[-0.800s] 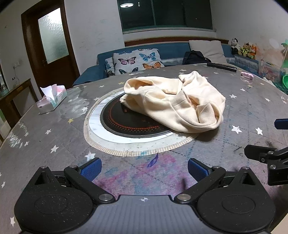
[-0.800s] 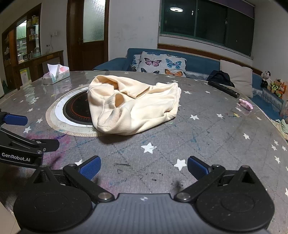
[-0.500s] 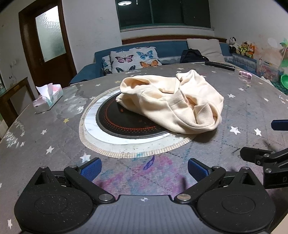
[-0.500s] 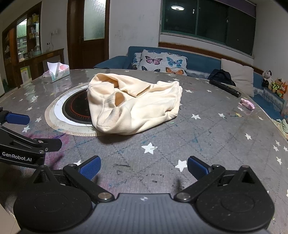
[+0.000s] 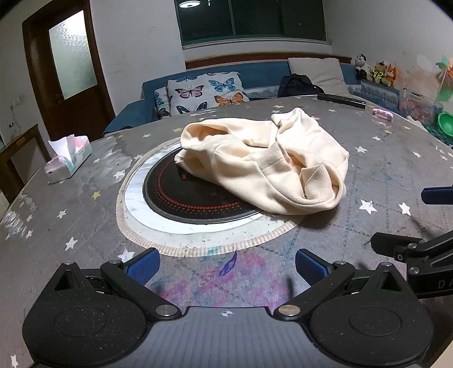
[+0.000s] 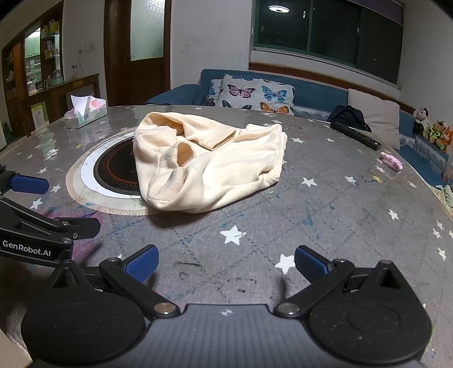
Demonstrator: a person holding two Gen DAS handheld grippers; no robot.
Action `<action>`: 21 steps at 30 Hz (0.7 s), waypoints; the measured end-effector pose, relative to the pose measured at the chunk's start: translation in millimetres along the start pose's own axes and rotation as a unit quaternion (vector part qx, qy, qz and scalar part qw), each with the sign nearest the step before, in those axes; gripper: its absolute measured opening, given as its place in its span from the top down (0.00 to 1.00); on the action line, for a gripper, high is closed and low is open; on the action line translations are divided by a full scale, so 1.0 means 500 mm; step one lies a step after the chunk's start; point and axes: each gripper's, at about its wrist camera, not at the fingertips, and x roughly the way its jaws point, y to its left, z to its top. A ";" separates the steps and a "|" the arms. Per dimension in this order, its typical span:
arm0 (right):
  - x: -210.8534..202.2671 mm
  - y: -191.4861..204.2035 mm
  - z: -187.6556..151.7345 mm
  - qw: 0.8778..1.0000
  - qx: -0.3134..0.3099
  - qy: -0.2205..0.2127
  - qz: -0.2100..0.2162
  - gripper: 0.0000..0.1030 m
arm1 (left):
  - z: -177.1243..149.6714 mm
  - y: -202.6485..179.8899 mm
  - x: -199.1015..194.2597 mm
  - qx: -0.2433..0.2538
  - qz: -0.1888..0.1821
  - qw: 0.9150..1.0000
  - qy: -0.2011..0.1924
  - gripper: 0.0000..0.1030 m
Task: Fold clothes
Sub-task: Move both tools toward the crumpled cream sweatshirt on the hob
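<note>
Cream garment [image 5: 266, 161], crumpled, on table [image 5: 85, 209], partly over round black hob [image 5: 192, 198]; left gripper [image 5: 225, 263] fingers wide apart, empty; right gripper [image 6: 225, 261] likewise; tissue box [image 5: 69, 161] well apart.

dim room | ceiling lamp [image 6: 279, 8] overhead | sharp | fisheye-bent edges

Star-print table [image 5: 85, 226] — crumpled cream garment [image 5: 271, 161], tissue box [image 5: 68, 161], remote [image 6: 355, 135] on it.

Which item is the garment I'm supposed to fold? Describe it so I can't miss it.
On the round star-patterned table, find the black disc with orange dots. The cream garment lies crumpled partly over it, the only cloth heap on the table.
</note>
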 end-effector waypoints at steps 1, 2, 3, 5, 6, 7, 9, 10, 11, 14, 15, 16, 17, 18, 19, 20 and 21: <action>0.001 0.000 0.001 1.000 0.000 0.000 0.001 0.00 | 0.001 0.000 0.001 0.001 0.000 1.000 0.000 0.00; 0.001 0.000 0.001 1.000 0.000 0.000 0.001 0.00 | 0.003 -0.001 0.002 0.001 0.000 1.000 0.000 0.00; 0.002 0.000 0.002 1.000 -0.001 0.001 0.001 0.00 | 0.004 -0.001 0.003 0.002 0.000 1.000 0.000 0.00; 0.005 -0.001 0.003 1.000 -0.001 0.002 0.001 0.00 | 0.006 -0.002 0.004 0.003 0.000 1.000 0.000 0.00; 0.005 -0.001 0.003 1.000 -0.001 0.002 0.001 0.00 | 0.008 -0.002 0.005 0.004 -0.001 1.000 0.000 0.00; 0.006 -0.001 0.004 1.000 -0.001 0.003 0.001 0.00 | 0.009 -0.003 0.006 0.004 -0.001 1.000 0.000 0.00; 0.008 -0.001 0.005 1.000 -0.001 0.003 0.001 0.00 | 0.011 -0.003 0.008 0.005 -0.001 1.000 0.000 0.00; 0.008 -0.001 0.006 1.000 -0.001 0.003 0.001 0.00 | 0.013 -0.004 0.009 0.006 -0.001 1.000 0.001 0.00; 0.008 -0.002 0.007 1.000 -0.002 0.003 0.001 0.00 | 0.014 -0.004 0.010 0.006 0.000 1.000 0.001 0.00; 0.011 -0.003 0.011 1.000 -0.003 0.002 0.000 0.00 | 0.019 -0.004 0.013 0.006 0.000 1.000 0.001 0.00; 0.011 -0.003 0.012 1.000 -0.003 0.002 0.000 0.00 | 0.020 -0.004 0.014 0.006 0.001 1.000 0.001 0.00; 0.011 -0.004 0.013 1.000 -0.003 0.001 0.000 0.00 | 0.022 -0.004 0.015 0.007 0.001 1.000 0.001 0.00; 0.012 -0.005 0.015 1.000 -0.003 0.001 0.000 0.00 | 0.023 -0.004 0.016 0.007 0.001 1.000 0.001 0.00; 0.013 -0.006 0.016 1.000 -0.003 0.001 0.000 0.00 | 0.024 -0.004 0.017 0.007 0.001 1.000 0.001 0.00; 0.014 -0.007 0.017 1.000 -0.003 0.001 0.000 0.00 | 0.025 -0.005 0.018 0.007 0.002 1.000 0.001 0.00; 0.015 -0.007 0.018 1.000 -0.003 0.001 0.000 0.00 | 0.026 -0.005 0.019 0.008 0.002 1.000 0.002 0.00; 0.017 -0.008 0.020 1.000 -0.003 0.002 0.000 0.00 | 0.026 -0.005 0.020 0.008 0.002 1.000 0.002 0.00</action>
